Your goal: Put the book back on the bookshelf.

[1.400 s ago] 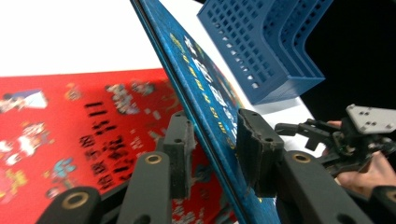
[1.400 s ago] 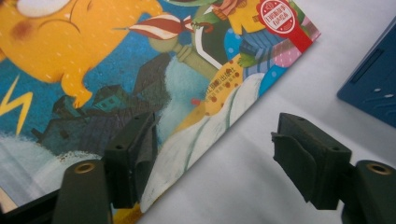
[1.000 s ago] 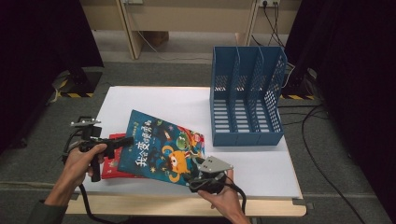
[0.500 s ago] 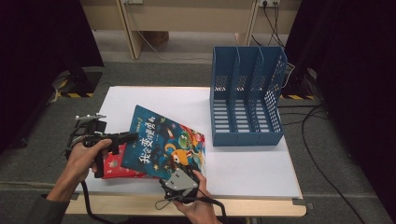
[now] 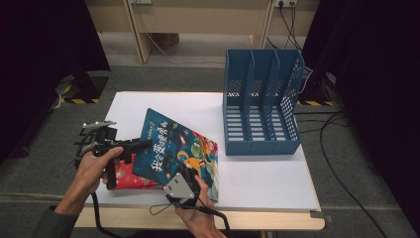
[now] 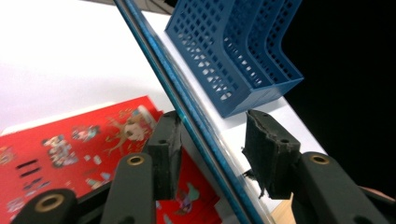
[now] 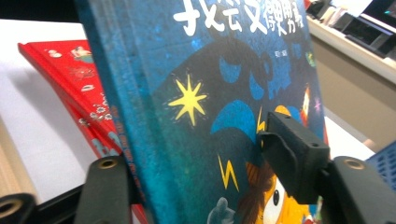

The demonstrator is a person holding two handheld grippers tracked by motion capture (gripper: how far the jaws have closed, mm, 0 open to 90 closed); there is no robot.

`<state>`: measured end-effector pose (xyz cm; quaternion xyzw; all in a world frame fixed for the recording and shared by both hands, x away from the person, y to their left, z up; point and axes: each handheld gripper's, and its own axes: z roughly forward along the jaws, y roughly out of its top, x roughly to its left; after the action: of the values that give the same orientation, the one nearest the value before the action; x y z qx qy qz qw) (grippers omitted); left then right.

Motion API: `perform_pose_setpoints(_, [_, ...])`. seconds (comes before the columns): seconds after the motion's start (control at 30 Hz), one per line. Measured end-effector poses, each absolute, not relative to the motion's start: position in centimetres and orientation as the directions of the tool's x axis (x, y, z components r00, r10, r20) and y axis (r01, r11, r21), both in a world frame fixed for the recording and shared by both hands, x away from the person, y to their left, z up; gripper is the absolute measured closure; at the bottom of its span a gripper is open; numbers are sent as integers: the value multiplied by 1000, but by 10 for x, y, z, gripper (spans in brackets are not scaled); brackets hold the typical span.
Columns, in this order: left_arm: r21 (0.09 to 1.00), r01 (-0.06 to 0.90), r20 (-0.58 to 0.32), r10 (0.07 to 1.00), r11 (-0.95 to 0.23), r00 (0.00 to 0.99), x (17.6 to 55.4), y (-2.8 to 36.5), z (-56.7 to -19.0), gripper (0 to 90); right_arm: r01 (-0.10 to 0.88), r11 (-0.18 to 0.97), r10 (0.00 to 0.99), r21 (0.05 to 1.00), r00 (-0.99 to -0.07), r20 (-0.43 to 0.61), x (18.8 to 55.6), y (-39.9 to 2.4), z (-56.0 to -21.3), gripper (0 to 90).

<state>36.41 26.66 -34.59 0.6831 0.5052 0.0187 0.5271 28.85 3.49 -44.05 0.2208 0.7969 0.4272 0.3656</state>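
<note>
While the blue book tilts up, right gripper clamps its near edge; left gripper jaws just opened, apart round its left edge.

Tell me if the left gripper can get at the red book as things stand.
Probably not yet: the blue book lies tilted over the red book, and its edge runs between the left gripper, whose jaws have just been opening. The book needs lifting away first.

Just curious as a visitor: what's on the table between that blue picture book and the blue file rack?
Nothing: bare white table separates the blue book from the file rack, as the high view shows.
</note>
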Motion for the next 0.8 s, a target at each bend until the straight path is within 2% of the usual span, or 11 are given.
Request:
perform_pose_setpoints(0.03, [740,669,-516,697,70,498,364,264,-345,526,15,572,648,820,-621,-441,285,33,-439,491])
perform_pose_setpoints(0.17, [749,659,-519,681,70,517,362,259,-344,498,12,566,659,824,-608,-444,281,27,-438,526])
perform_pose_setpoints(0.3, [754,652,-537,648,81,540,363,255,-343,436,-11,553,671,833,-586,-454,275,16,-435,587])
perform_pose_setpoints(0.33, [757,649,-536,645,80,545,363,254,-342,421,-16,538,684,843,-576,-448,275,10,-431,628])
perform_pose_setpoints(0.4, [752,653,-556,624,94,550,364,253,-342,408,-23,529,692,848,-567,-447,275,6,-428,644])
perform_pose_setpoints(0.57, [719,681,-624,559,138,546,366,253,-345,300,-1,461,731,887,-566,-381,279,-13,-417,686])
perform_pose_setpoints(0.8, [649,729,-731,444,217,518,366,260,-354,261,39,374,759,927,-587,-281,287,-30,-406,699])
